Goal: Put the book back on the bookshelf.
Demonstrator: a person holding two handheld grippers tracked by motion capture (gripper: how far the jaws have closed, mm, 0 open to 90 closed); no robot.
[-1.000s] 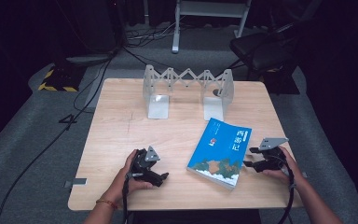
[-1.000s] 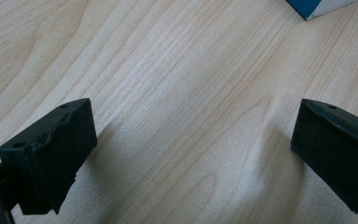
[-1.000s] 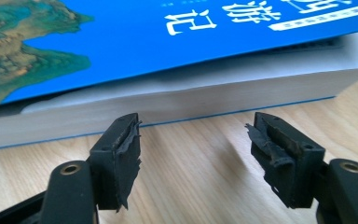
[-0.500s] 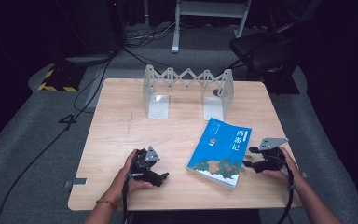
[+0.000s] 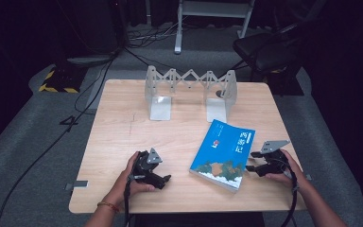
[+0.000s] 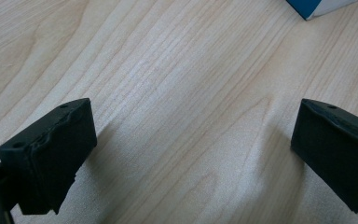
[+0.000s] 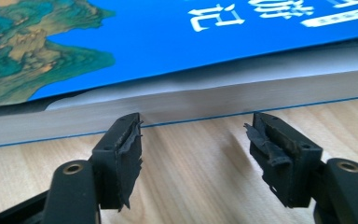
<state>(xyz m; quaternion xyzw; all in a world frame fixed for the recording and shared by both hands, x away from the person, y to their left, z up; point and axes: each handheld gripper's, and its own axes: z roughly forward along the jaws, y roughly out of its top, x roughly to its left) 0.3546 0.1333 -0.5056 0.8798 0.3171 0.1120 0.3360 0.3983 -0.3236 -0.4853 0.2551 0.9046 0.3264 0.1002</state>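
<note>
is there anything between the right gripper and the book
Nothing visible. The right gripper faces the page edge of the book with open jaws, and bare table lies between its fingertips and that edge. The left gripper sits apart on the book's other side.

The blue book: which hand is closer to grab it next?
Probably the right. The right gripper sits beside the blue book, open jaws facing its page edge. The left gripper rests apart, over bare table.

Right gripper (image 5: pixel 251 161) jaws just closed in slightly, gap bare, fingers (image 7: pixel 121 158) beside the book (image 5: pixel 224 153)
</note>
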